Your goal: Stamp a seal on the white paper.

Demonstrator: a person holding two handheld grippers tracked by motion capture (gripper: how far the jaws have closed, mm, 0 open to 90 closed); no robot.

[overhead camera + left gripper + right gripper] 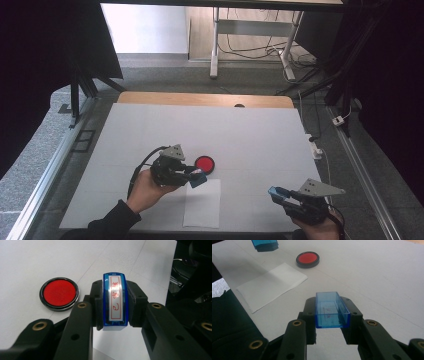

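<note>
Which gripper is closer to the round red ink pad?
The left. The left gripper holds the blue stamp right beside the red ink pad. The right gripper holds the stamp's clear blue cap far off, near the table's front edge.

My white-covered table [150, 125] stands on grey carpet [50, 130]; beyond it, a desk's white legs [215, 45] and cables [250, 50].

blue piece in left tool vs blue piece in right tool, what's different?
The blue rectangular plastic stamp in the left tool has a white face with red characters; the clear blue plastic cap in the right tool is a hollow, open tray. The stamp sits near the round red ink pad; the cap sits farther away. Both are clamped.
</note>
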